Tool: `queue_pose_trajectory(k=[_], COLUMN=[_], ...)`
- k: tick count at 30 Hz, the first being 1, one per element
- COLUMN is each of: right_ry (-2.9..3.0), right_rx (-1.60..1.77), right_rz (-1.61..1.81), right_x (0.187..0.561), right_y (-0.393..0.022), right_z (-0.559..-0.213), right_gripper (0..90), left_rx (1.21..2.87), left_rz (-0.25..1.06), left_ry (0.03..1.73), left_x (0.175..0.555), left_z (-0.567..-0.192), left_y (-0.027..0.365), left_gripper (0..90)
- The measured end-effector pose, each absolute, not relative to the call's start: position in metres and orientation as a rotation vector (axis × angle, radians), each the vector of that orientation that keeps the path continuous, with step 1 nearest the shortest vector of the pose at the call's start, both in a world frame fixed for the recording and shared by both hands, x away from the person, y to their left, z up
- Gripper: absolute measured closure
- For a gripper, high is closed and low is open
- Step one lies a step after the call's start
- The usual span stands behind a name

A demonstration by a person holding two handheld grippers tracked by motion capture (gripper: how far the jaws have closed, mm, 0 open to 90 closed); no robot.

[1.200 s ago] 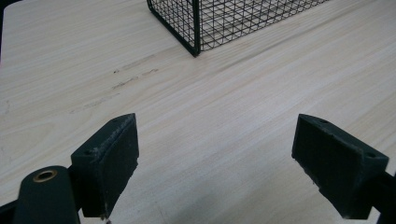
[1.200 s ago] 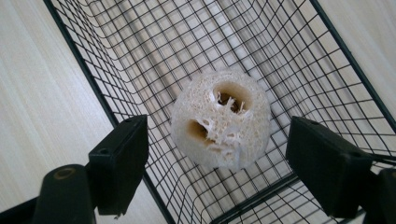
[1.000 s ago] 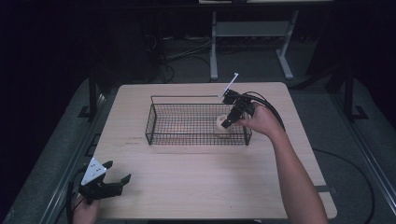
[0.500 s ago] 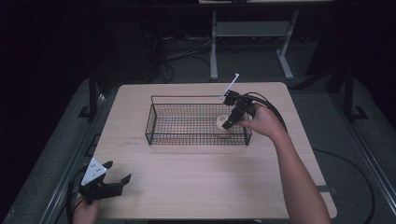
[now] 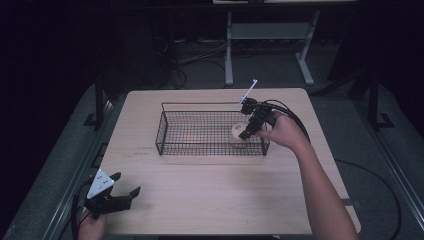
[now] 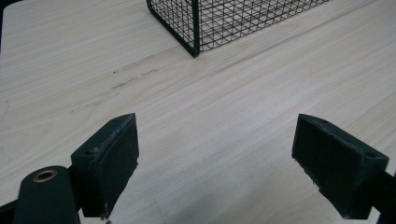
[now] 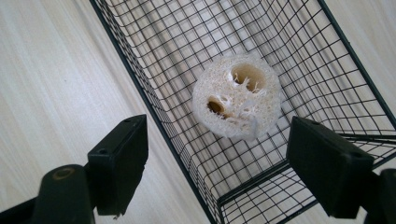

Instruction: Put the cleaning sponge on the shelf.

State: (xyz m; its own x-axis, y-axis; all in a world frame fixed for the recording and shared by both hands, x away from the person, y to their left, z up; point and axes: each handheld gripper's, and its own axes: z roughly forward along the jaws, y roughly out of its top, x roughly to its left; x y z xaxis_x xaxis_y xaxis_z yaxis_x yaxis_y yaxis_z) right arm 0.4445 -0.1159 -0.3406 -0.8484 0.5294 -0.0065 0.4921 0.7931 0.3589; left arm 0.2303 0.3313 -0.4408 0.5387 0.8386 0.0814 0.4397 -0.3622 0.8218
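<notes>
The room is dark around the table (image 5: 210, 200), which is dim but evenly lit from above. Up close the wood looks bright and sharp, with soft shadows near the bottom edge.

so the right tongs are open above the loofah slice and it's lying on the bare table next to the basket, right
Not quite. The right tongs are open above the loofah slice, but it lies inside the wire basket, on its mesh floor near a corner, not on the bare table. The right gripper view shows this.
</notes>
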Motion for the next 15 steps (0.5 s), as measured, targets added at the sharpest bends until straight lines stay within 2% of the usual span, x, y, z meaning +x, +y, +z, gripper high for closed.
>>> queue_pose_trajectory(k=[15], right_ry=[2.867], right_rx=[0.844], right_rz=[0.551], right_x=[0.429], right_y=[-0.136], right_z=[-0.342], right_gripper=[20.7], left_rx=[2.005], left_rz=[0.642], left_ry=[1.035], left_x=[0.232], left_z=[-0.442], left_y=[0.33], left_gripper=[14.0])
